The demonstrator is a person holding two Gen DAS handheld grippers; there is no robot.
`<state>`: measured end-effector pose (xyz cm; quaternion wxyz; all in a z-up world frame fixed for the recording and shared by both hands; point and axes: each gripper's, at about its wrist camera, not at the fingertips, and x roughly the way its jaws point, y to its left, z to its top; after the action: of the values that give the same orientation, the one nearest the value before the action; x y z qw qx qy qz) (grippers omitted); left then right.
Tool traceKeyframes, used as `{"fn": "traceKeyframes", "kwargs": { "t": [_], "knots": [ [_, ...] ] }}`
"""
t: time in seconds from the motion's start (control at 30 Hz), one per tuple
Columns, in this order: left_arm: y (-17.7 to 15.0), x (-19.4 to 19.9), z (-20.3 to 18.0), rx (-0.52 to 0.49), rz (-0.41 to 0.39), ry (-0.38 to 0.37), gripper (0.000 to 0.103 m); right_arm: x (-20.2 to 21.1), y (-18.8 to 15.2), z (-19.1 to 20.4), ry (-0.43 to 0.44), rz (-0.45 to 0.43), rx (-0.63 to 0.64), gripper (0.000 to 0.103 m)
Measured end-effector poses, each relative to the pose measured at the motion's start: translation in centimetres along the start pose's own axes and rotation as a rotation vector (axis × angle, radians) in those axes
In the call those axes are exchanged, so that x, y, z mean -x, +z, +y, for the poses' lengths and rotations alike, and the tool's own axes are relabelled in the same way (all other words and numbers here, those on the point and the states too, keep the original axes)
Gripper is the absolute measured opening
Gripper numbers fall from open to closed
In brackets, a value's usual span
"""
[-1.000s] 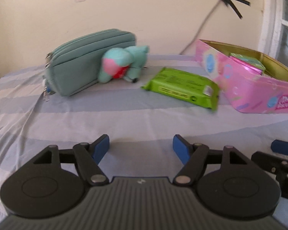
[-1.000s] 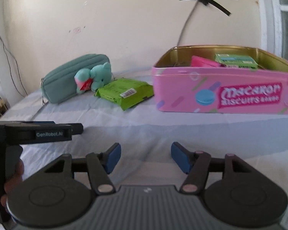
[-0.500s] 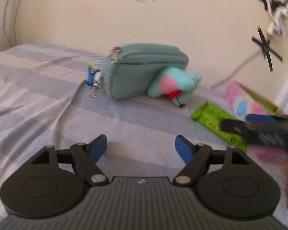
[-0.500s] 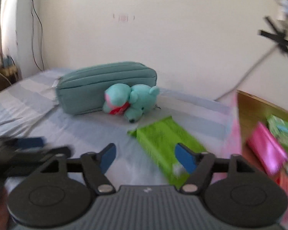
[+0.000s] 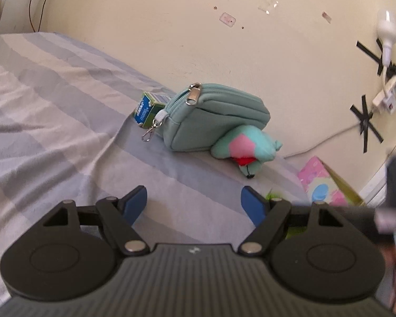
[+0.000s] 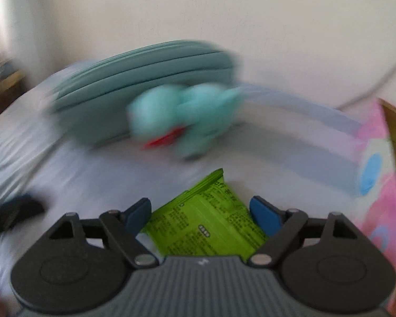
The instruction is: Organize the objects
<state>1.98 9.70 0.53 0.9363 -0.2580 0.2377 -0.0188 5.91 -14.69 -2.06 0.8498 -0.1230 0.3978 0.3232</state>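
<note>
My right gripper (image 6: 200, 214) hangs low over a green packet (image 6: 206, 227) on the striped bedsheet. Its jaws are opening, the packet lies between the blue fingers, and the pads stand off it. Beyond it, blurred, are a teal plush toy (image 6: 182, 116) and a teal zip pouch (image 6: 145, 71). My left gripper (image 5: 195, 206) is open with nothing between its fingers and faces the pouch (image 5: 219, 121) and the plush (image 5: 245, 150) leaning on it. A pink biscuit tin (image 6: 377, 163) stands at the right, open.
A small blue and green carton (image 5: 147, 108) lies behind the pouch's zip end. The wall runs close behind the objects, with a taped cable and plug (image 5: 382, 97). The tin's corner (image 5: 322, 182) shows at the right. Striped sheet (image 5: 52, 121) stretches to the left.
My right gripper swung left from the tin, came down over the green packet, and its jaws widened. My left gripper shifted left and rolled, so the pouch's zip end and carton show.
</note>
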Motion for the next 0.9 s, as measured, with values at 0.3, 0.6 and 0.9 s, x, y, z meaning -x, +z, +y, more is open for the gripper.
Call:
{"fn": "traceKeyframes", "kwargs": {
  "t": [0.3, 0.6, 0.9],
  "knots": [
    [-0.6, 0.6, -1.1, -0.07, 0.076, -0.122, 0.079, 9.6, -10.3, 2.3, 0.053, -0.226, -0.057, 0.098],
    [-3.9, 2.0, -5.4, -0.278, 0.214, -0.164, 0.079, 10.0, -14.9, 1.4, -0.009, -0.225, -0.157, 0.094],
    [-6.2, 1.9, -8.3, -0.412, 0.254, -0.22, 0.071, 9.5, -15.1, 3.8, -0.089, -0.235, -0.027, 0.06]
  ]
}}
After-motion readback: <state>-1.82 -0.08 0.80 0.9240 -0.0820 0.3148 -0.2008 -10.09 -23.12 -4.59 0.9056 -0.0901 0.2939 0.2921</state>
